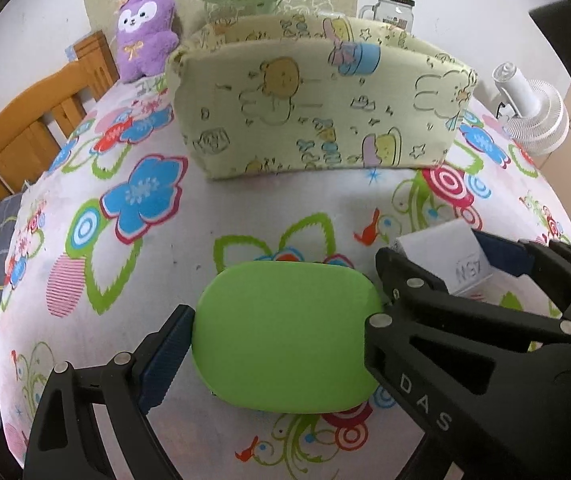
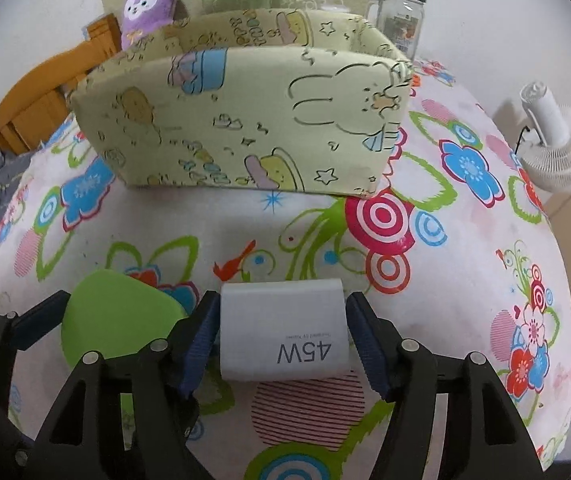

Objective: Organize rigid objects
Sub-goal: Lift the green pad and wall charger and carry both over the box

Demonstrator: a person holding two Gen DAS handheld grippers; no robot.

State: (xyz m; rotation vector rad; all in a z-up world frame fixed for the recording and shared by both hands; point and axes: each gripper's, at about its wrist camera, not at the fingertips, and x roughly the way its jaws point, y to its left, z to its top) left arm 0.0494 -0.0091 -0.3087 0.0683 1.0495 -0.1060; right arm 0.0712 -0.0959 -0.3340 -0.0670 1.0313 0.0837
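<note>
**Inspector A:** State of the left gripper (image 1: 281,336)?

**Inspector B:** Its fingers (image 1: 165,356) are spread wide around the green oval case (image 1: 289,336), which lies flat on the flowered tablecloth (image 1: 245,208). The left pad sits at the case's edge; whether the pads actually press on it cannot be told.

**Inspector A:** And the right gripper (image 2: 283,344)?

**Inspector B:** The white charger block (image 2: 285,332) marked "45W" lies between its fingers (image 2: 201,344). Thin gaps show on both sides, so the pads do not pinch it. No earlier view is supplied.

**Inspector A:** Position of the two items?

**Inspector B:** Case and charger lie near each other on the desk, the grippers side by side. Beyond both sets of fingertips stands the pale yellow fabric storage box (image 2: 245,120), upright and open-topped.
</note>
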